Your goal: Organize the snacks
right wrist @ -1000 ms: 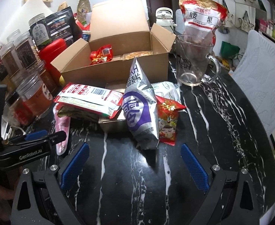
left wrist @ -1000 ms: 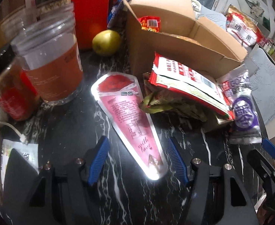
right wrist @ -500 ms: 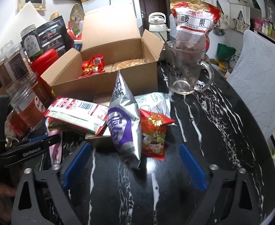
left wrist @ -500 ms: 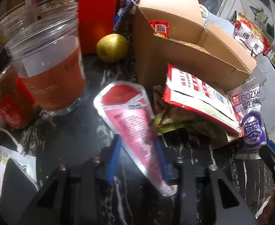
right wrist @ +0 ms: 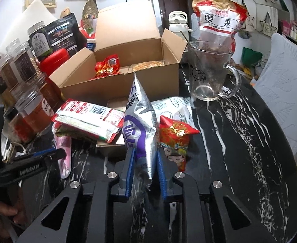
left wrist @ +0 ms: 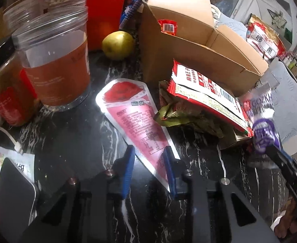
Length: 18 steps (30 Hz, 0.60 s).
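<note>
far left, a jar (left wrist: 57, 66) of orange stuff stands on the black marble table (left wrist: 71, 133). beside it the left gripper (left wrist: 149, 169) is clenched on the narrow end of a pink pouch (left wrist: 136, 121) lying flat. behind sits an open box (right wrist: 128, 75). the right gripper (right wrist: 143, 171) is closing its jaws on the lower end of a silver bag (right wrist: 140, 127), pads already pressing it. right of that stands a glass mug (right wrist: 211, 70).

We see the open cardboard box (right wrist: 120, 79) at the back of the tabletop (right wrist: 239, 141), a glass mug (right wrist: 211, 70) to its right, jars (right wrist: 33, 109) to its left, and a pile of snack packets (right wrist: 87, 119) lying before it.
</note>
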Tool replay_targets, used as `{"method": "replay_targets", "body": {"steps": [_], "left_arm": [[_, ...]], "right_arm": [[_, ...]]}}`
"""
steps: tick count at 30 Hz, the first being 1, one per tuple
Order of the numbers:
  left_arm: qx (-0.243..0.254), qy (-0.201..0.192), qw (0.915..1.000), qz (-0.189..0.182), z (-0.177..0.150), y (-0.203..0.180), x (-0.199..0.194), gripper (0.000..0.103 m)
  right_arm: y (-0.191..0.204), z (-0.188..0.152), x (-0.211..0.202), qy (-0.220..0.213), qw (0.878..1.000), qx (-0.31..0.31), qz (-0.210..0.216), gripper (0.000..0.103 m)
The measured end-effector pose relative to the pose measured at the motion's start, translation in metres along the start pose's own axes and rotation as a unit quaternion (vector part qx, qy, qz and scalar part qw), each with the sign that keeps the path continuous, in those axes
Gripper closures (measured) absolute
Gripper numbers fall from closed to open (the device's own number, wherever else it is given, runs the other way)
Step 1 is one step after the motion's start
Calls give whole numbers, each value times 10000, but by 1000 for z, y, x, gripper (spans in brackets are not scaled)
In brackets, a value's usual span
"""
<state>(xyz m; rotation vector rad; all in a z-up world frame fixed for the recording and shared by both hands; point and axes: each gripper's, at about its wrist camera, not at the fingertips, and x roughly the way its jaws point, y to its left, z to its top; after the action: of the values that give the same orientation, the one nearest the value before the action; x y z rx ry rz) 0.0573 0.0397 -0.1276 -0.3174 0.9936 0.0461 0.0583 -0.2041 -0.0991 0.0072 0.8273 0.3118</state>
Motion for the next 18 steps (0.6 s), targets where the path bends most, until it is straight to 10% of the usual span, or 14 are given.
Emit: {"method": "replay_targets", "body": {"steps": [10,12,14,18], "left_arm": [[51,-128,9999,-15,-5,1,-12,74],[47,-55,10000,-58,-5,2,-10,74],[13,18,9999,-121,-3,4,-8,74],[83,-247,9996,-81,2,5,-20,74]], "right_arm": [[2,-15,-16,73,10000,20,60,80],[3,-13,-11,101,9999,22,18,74],[1,-10,-6,169,9998,77,17,44],[2,-3,6,225,9996,70,143,42]]}}
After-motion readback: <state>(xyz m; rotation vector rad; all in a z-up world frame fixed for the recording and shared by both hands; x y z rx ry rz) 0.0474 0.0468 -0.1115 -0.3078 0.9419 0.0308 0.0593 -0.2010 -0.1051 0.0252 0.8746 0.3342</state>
